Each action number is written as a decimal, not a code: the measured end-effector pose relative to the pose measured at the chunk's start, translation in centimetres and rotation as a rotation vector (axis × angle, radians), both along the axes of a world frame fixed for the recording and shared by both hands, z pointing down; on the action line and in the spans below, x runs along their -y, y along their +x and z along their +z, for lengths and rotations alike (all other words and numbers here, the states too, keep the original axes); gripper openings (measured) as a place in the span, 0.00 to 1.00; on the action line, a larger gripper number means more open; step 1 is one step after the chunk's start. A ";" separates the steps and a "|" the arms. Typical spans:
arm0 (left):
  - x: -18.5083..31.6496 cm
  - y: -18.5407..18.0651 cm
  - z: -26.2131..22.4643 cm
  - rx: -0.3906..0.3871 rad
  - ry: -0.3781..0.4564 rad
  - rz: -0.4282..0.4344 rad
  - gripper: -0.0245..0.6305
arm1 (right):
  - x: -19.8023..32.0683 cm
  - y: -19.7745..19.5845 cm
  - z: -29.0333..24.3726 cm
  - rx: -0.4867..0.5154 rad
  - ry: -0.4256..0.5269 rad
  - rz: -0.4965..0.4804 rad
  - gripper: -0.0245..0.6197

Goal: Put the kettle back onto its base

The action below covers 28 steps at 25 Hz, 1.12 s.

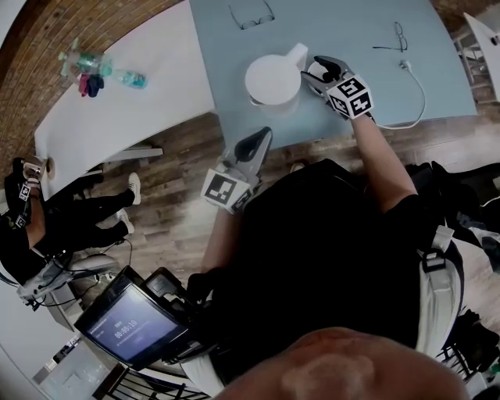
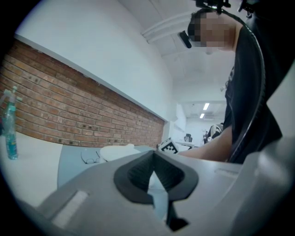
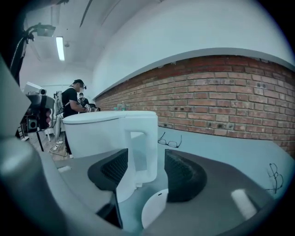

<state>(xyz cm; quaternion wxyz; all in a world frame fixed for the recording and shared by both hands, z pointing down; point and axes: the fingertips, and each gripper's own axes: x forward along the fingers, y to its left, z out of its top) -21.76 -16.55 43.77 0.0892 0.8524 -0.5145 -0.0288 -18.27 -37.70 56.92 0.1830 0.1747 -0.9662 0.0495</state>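
A white kettle (image 1: 272, 78) (image 3: 99, 133) stands on the pale blue table (image 1: 351, 31), a little left of its round white base (image 3: 154, 209). My right gripper (image 1: 319, 73) (image 3: 143, 168) is open, and the kettle's handle (image 3: 140, 150) stands between its dark pads. A gap shows beside the right-hand pad. The base lies flat on the table, low between the jaws and close to the camera. My left gripper (image 1: 256, 147) (image 2: 154, 161) hangs off the table's near edge, shut and holding nothing. The kettle (image 2: 115, 152) shows beyond it.
Glasses (image 1: 251, 14) (image 3: 169, 140) lie at the table's far side, and a second pair (image 1: 400, 35) to the right. A white cable (image 1: 418, 98) curls along the right part of the table. Bottles (image 1: 98, 69) stand on the white table at left. A person (image 1: 55, 215) sits at left.
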 end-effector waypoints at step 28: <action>-4.0 -3.7 2.7 -0.099 -0.057 -0.154 0.04 | 4.3 -6.3 2.4 0.047 -0.014 0.055 0.16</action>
